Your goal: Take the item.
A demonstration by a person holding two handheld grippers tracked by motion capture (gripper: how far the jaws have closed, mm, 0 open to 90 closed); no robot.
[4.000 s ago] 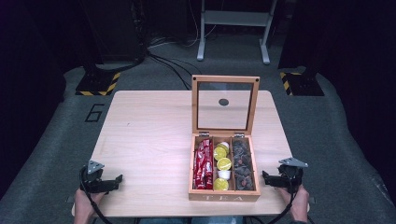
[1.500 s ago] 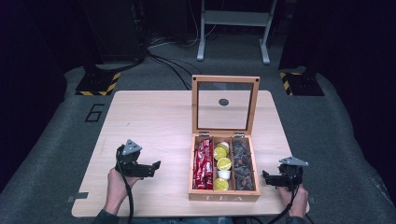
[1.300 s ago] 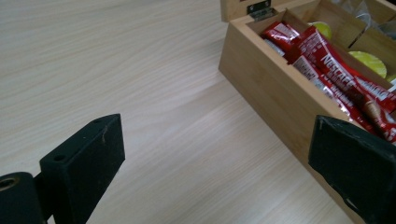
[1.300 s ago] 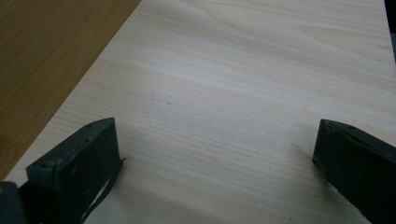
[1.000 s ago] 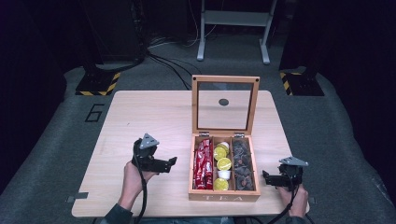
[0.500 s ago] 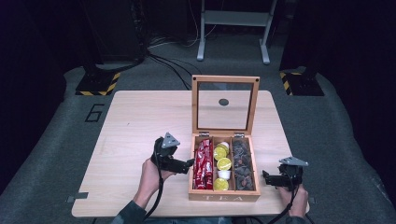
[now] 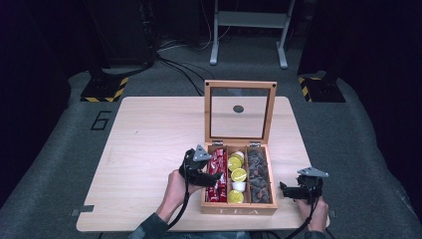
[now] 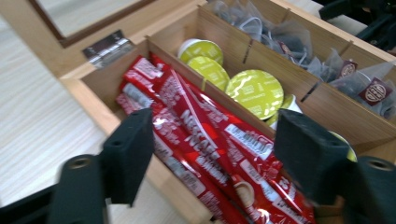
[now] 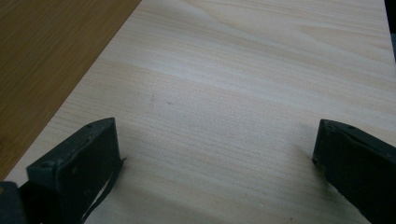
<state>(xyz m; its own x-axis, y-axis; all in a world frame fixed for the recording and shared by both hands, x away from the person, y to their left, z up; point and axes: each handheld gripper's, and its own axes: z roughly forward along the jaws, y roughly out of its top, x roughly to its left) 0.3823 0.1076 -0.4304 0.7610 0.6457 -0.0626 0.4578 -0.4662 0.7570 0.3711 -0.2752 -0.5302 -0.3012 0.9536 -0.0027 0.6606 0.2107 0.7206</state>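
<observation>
While the left gripper (image 7: 211, 177) hangs over the left edge of the wooden tea box (image 7: 239, 210), its jaws stand wide apart w/ nothing between them; in the left gripper view the same gripper (image 8: 212, 158) looks straight down its jaws onto the red sachets (image 8: 205, 149), which lie lengthwise in the compartment directly ahead of and below it; one jaw sits over the box's outer wall (image 8: 163, 179), the other over the divider side, neither clearly touching the packets; beyond the sachets, further from this gripper, the middle compartment holds yellow-green capsules (image 8: 254, 91), and past that the far compartment holds dark tea bags (image 8: 364, 88) w/ round tags; the glass lid (image 7: 240, 110) stands upright, hinged at the box's back, away from both grippers; the right gripper (image 7: 284, 191) rests low at the table's near right corner, just beside the box's right wall but apart from it; in the right gripper view its jaws are spread wide over bare pale table (image 9: 243, 107), empty, w/ the box's wooden side (image 9: 46, 51) off to its left.
</observation>
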